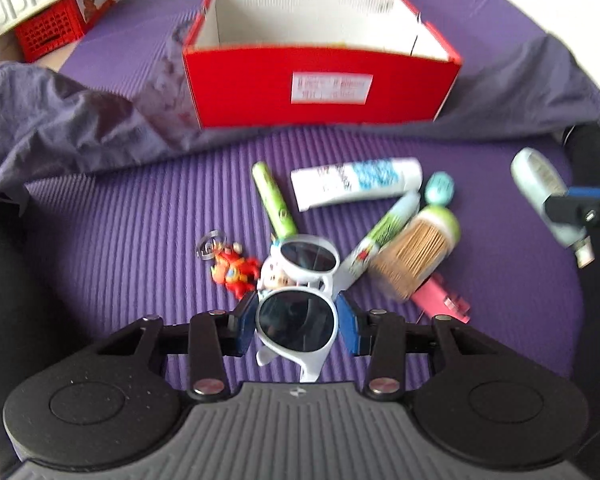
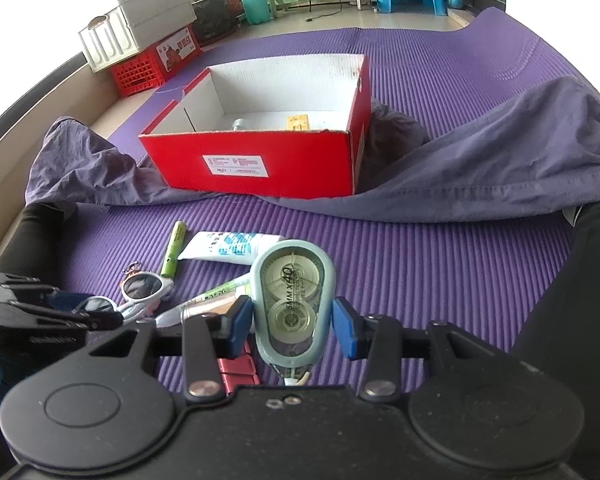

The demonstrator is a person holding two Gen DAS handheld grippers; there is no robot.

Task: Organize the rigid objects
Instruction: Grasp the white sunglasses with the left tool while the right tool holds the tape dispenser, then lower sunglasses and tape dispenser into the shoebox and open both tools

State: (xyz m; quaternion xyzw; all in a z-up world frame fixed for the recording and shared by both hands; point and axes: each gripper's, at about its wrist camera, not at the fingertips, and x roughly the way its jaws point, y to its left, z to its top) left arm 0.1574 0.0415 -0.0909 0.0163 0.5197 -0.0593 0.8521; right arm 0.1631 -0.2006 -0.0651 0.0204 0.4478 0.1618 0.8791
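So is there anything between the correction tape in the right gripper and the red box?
Nothing visible blocks it. The pale blue correction tape dispenser faces bare purple mat, then a grey cloth fold low before the red cardboard box.

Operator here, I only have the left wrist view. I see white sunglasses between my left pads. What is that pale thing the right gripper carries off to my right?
Observer: A correction tape dispenser; the right wrist view shows its two reels and "5MM X 40" printed on it.
Operator: Is the right gripper actually shut on it?
Observer: The left blue pad touches it, but a narrow gap shows at the other pad, so I cannot tell how firm the grip is.
Operator: Is the red box empty? I only see its white walls.
Observer: No. The right wrist view shows a small metal item and a yellow-labelled piece on the floor of the red box.
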